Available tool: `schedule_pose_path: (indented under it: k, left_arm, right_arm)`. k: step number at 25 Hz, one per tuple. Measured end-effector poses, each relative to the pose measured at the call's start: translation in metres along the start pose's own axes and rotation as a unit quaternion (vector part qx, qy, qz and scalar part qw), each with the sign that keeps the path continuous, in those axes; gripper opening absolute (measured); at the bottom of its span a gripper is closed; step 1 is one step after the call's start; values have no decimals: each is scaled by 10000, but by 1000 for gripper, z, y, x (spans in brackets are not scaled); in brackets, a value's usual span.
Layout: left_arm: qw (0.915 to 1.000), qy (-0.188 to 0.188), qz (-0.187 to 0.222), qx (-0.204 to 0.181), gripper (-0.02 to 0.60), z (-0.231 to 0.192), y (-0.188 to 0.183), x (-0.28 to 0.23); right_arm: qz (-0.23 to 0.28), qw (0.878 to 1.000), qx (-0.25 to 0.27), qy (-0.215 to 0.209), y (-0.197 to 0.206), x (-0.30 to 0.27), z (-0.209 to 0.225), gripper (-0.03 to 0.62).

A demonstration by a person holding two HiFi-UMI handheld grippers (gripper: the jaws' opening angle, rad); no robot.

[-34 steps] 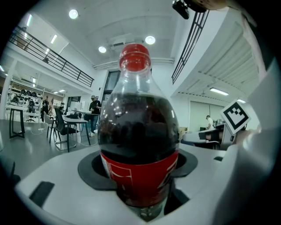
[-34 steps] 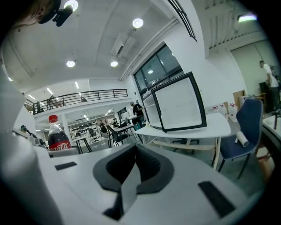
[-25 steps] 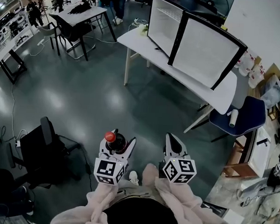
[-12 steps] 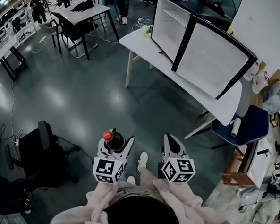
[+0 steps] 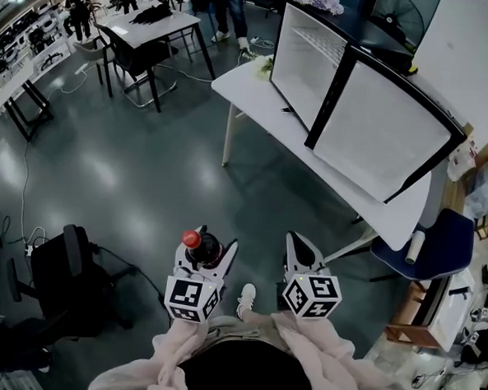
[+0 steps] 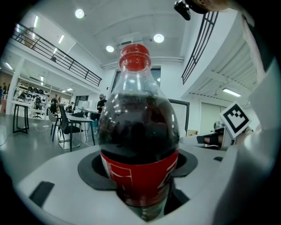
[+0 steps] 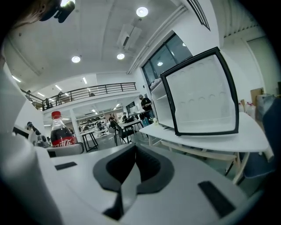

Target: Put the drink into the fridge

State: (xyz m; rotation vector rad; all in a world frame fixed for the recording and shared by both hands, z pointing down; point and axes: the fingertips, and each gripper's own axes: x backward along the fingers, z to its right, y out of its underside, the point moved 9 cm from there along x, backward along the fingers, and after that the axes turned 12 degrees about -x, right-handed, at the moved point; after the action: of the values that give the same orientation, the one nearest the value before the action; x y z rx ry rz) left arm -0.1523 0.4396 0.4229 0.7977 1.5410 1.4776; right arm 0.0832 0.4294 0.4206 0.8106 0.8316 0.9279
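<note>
Far on my left a black chair (image 5: pixel 67 262) stands on the dark floor (image 5: pixel 147 168).

Next comes my left gripper (image 5: pixel 205 258). Its jaws stand wide apart, and they hold a bottle (image 5: pixel 201 247) from both sides. The bottle stands upright between them. It has a red cap (image 5: pixel 192 238), a dark drink inside and a red label (image 6: pixel 138 169). In the left gripper view the bottle fills the middle. The dark pads (image 6: pixel 90 169) hug it low down, at the label. So the drink is in my left jaws, out over the floor, well apart from the fridge.

Just beside it is my right gripper (image 5: pixel 304 253). Its jaws are pressed together, tip to tip, and there is nothing between them. It points the same way as the left one.

Up ahead and to the right a white table (image 5: pixel 246 87) holds the fridge (image 5: pixel 306 58). The fridge door (image 5: pixel 380 128) is swung wide open, and the inside is white. A blue chair (image 5: pixel 431 234) stands by the right end of the table.
</note>
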Motion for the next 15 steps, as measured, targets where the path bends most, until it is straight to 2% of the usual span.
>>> schedule_pose_path:
  k: [15]
  left_arm:
    - [9986,-510,-11,120,319,-20,-6,-64]
  right_arm:
    - [-128,9997,27,-204,-31,-64,37,11]
